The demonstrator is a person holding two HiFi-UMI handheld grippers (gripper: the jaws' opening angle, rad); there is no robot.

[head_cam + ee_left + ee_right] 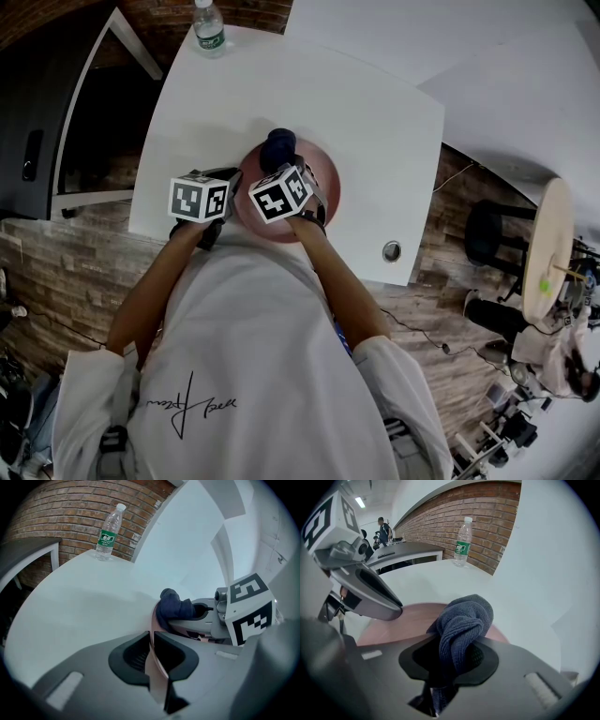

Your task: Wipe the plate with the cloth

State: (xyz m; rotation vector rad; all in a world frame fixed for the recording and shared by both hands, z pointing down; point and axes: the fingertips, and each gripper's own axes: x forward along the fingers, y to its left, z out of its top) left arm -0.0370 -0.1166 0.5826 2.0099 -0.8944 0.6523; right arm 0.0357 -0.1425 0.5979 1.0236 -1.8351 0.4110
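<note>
from where i stand, the pink plate [326,186] sits on the white tabletop [375,122] near the edge closest to the person, with a water bottle [208,28] well apart from it at the far corner, about 11 o'clock. the left gripper [151,651] has its jaws pressed together on the plate's thin rim at roughly 9 o'clock and pins it in place. the right gripper [457,660] reaches in from 6 o'clock across the plate, its jaws pinching a bunched dark blue cloth [464,620] whose wad sticks out past the tips. that wad lies at the plate's far side, around 12 o'clock. it looks to be resting on the surface near the rim, though from these angles i can't be sure it is pressed down and not just above it. i'd judge this to be the wiping step itself, with one gripper steadying the plate and the other working the cloth at the far end of a stroke. how much of the plate has been covered is not something i can read here. the next move calls for drawing the cloth back toward 6 o'clock, or sweeping it round the rim, with steady downward pressure. meanwhile the hold at 9 o'clock needs to stay firm so the plate neither slides nor tips.
</note>
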